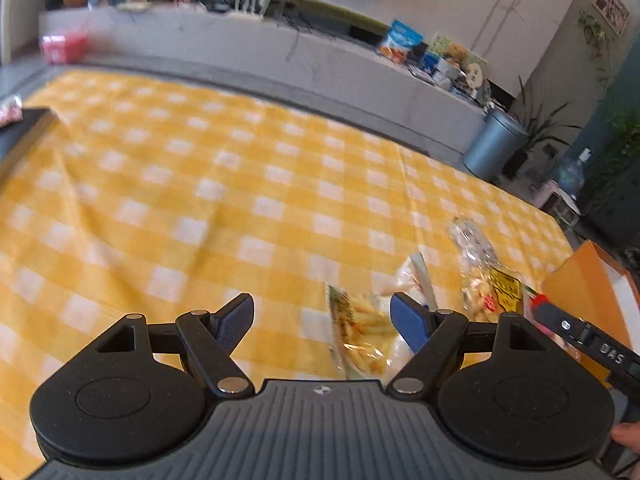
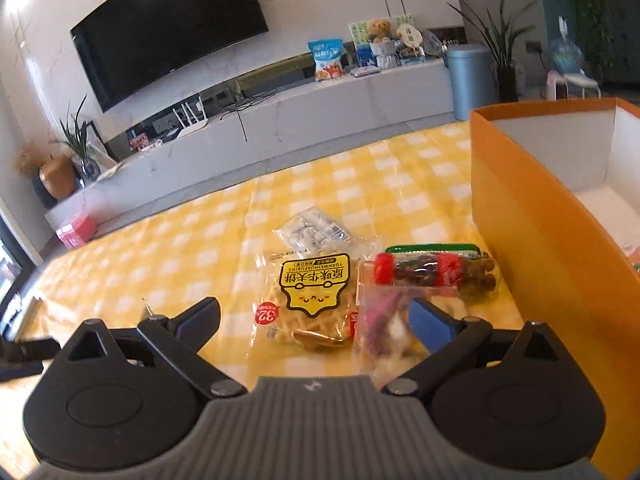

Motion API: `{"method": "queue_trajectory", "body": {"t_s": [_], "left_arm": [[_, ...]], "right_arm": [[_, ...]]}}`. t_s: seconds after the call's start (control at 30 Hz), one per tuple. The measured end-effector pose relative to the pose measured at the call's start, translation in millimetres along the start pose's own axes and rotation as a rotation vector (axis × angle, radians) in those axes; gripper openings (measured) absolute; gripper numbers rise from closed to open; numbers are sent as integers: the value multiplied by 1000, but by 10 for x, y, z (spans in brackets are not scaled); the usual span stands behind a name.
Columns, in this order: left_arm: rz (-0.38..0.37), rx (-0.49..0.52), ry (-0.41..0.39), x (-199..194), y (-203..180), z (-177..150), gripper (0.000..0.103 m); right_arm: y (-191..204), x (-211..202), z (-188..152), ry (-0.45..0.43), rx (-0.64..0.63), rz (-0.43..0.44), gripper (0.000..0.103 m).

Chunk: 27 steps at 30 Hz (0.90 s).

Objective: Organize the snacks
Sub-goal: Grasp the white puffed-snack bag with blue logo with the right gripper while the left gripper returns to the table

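Observation:
Several snack packets lie on the yellow checked tablecloth [image 2: 180, 248]. In the right wrist view a packet with a yellow label [image 2: 308, 300] lies ahead of my open right gripper [image 2: 316, 320]. A clear packet [image 2: 312, 230] lies beyond it, a red-and-brown candy packet [image 2: 432, 272] to its right, and a pink-marked clear packet [image 2: 384, 320] by the right finger. An orange box [image 2: 540, 240] with a white inside stands at the right. In the left wrist view my left gripper [image 1: 322, 320] is open and empty above the cloth; a packet of yellow sticks [image 1: 364, 332] lies by its right finger.
A dark tray or board [image 1: 24, 128] sits at the cloth's far left edge. A pink box [image 1: 64, 48] stands on the floor beyond the table. The other gripper's black body [image 1: 588, 340] shows at the right edge of the left wrist view.

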<state>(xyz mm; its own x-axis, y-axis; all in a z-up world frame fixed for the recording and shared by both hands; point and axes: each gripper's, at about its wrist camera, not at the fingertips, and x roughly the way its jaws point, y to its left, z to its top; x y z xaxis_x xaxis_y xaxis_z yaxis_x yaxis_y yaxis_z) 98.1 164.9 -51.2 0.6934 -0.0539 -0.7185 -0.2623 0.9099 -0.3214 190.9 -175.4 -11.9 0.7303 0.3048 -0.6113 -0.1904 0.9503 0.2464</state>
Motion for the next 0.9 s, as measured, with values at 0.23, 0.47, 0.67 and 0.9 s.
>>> {"method": "queue_trajectory", "body": {"t_s": [0.23, 0.47, 0.67, 0.9], "left_arm": [[22, 47, 28, 135, -5, -108, 91], [127, -24, -8, 60, 207, -30, 91], [140, -106, -10, 16, 413, 29, 91], [79, -46, -25, -57, 277, 41, 91]], "right_arm": [[475, -54, -200, -19, -116, 245, 100], [1025, 285, -374, 77, -283, 254, 100], [1150, 677, -524, 207, -287, 264, 100], [1288, 581, -697, 99, -427, 241, 96]]}}
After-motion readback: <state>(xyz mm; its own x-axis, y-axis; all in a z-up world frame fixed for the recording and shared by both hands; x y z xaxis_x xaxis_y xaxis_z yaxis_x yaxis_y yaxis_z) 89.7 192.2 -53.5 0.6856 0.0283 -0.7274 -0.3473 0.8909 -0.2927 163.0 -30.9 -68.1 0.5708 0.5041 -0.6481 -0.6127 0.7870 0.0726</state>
